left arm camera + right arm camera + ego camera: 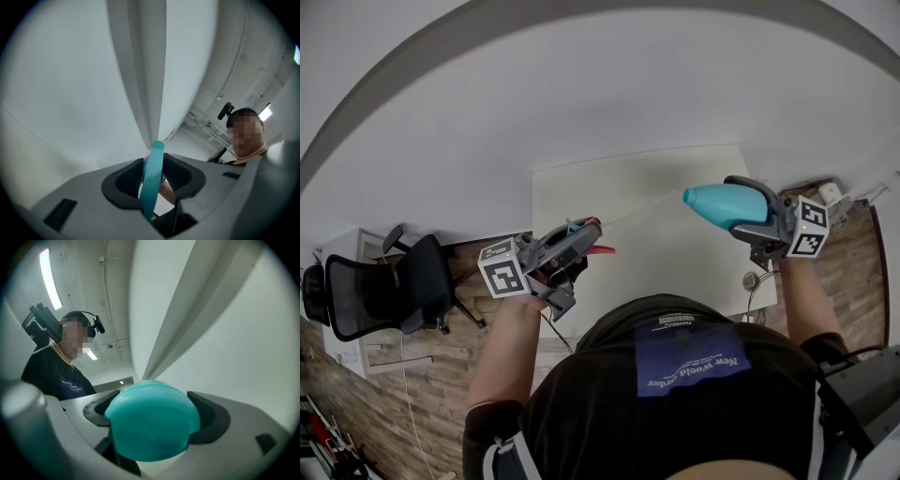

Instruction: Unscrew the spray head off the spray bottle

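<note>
In the head view my right gripper (741, 208) is shut on the teal spray bottle (717, 202), held on its side above the table with its narrow neck pointing left. The right gripper view shows the bottle's rounded teal body (152, 423) filling the space between the black pads (211, 420). My left gripper (579, 240) is shut on the spray head (581, 234), a teal piece with a red trigger (603, 249). The left gripper view shows a thin teal part of the spray head (153, 180) clamped between the pads. Head and bottle are apart, with a clear gap between them.
A white table (656, 253) lies below both grippers. A black office chair (384, 291) stands on the wooden floor (394, 394) at the left. Cables and a small white box (831, 193) sit by the table's right end.
</note>
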### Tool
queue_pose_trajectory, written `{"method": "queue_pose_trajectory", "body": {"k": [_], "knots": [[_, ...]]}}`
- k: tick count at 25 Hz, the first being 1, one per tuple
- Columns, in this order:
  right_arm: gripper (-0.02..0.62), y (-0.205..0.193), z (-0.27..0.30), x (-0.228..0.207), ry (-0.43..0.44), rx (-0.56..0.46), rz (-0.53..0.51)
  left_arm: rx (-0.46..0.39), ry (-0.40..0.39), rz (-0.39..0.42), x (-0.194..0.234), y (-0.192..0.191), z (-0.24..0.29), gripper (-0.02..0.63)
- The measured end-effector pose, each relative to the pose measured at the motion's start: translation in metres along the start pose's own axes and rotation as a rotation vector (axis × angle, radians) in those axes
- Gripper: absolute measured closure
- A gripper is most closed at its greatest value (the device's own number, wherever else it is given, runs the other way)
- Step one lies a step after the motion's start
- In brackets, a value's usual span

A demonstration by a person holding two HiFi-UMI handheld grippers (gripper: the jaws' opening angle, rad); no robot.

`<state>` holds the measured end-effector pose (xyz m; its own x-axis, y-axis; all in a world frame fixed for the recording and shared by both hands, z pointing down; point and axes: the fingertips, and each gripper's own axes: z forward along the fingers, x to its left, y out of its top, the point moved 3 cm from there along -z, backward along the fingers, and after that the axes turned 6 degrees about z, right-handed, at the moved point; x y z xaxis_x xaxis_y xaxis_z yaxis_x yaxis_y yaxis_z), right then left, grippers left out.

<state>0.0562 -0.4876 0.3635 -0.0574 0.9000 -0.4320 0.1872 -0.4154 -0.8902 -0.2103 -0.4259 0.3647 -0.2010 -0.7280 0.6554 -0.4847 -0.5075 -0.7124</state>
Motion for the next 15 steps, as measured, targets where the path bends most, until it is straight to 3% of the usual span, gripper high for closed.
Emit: {"method": "queue_pose_trajectory", "body": {"k": [15], "knots": [[0.156,-0.011,0.003,-0.018,-0.072,-0.119,0.156,-0.328,-0.004,0.041,0.005,0.020,-0.022,0.463]]}}
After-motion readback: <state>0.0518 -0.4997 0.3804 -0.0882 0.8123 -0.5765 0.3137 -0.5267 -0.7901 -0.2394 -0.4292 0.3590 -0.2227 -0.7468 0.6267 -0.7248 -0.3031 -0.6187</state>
